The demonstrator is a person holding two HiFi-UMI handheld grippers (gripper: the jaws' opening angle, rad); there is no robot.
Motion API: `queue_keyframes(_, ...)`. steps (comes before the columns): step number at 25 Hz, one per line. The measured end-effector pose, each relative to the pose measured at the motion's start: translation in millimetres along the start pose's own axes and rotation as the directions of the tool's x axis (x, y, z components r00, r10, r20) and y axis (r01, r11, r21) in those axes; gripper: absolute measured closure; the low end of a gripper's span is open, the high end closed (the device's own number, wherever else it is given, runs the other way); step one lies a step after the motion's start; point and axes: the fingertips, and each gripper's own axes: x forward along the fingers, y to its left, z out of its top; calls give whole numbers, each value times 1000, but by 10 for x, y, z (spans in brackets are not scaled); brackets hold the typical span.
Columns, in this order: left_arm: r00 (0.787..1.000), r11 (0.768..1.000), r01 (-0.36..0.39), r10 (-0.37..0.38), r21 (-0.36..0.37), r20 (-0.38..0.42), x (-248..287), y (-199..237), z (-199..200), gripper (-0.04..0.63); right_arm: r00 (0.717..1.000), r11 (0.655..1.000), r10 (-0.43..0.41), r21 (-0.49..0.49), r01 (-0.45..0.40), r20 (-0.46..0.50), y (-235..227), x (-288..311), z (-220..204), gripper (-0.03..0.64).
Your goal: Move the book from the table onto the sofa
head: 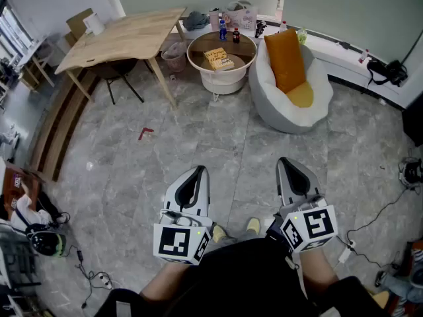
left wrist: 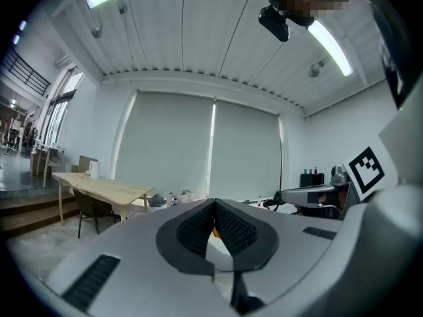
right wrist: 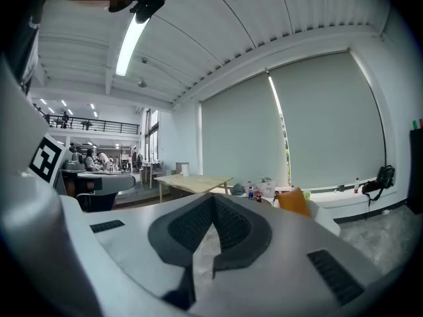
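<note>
The fingers of the left gripper [left wrist: 213,205] are pressed together with nothing between them, and those of the right gripper [right wrist: 212,199] are likewise closed and empty. Both are held side by side, roughly level, in front of the person's body, over a bare stretch of grey floor [head: 198,131]. The yellow-covered book [head: 219,59] lies flat on the small round counter [head: 197,57] at the far side of the room, well apart from either gripper, with two bottles [head: 229,33] near it on the same top. Just beside that counter, to its right in the head view, stands the white sofa [head: 310,111] with an orange cushion [head: 285,58] leaning in it. The task seems to be at its start, in the approach, with the book untouched. The next move likely calls for walking up to the counter, opening one pair of fingers and coming in low at the book's edge, clear of the bottles.
</note>
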Motion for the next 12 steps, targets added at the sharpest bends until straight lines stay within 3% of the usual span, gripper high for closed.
queue_keyframes(12,999,999,-29,29,17,19,-400,462,27,588,1000,999,-5,-45,5,2,512,100,8,611)
